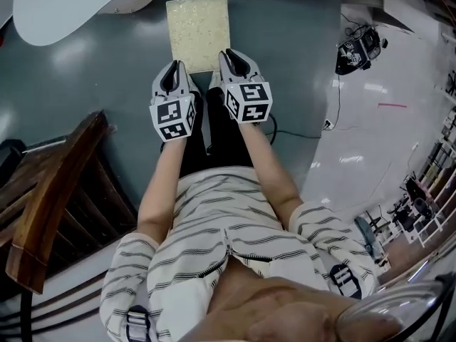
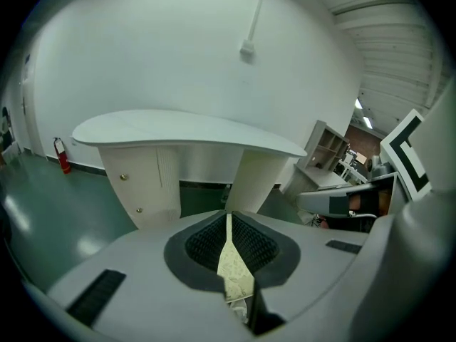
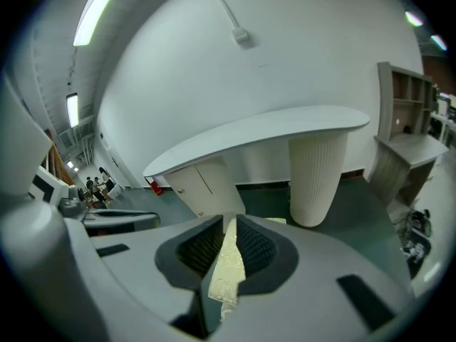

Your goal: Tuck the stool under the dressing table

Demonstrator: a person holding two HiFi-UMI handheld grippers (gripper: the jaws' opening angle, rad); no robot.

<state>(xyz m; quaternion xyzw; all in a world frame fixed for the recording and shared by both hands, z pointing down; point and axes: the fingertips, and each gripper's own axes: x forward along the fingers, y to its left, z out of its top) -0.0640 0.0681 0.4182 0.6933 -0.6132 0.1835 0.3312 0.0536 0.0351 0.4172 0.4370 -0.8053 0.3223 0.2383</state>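
Stool with the pale yellow, speckled, flat rectangular seat lies dead ahead of both tongs, long side pointing at the smooth white curvy-topped dressing table just beyond, with left gripper and right gripper side by side, each clamped on its near edge, neither one closer.

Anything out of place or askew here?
Nothing stands out. The stool looks level, short of the dressing table, its near edge between the fingers of the left gripper and right gripper. No spill or damage shows.
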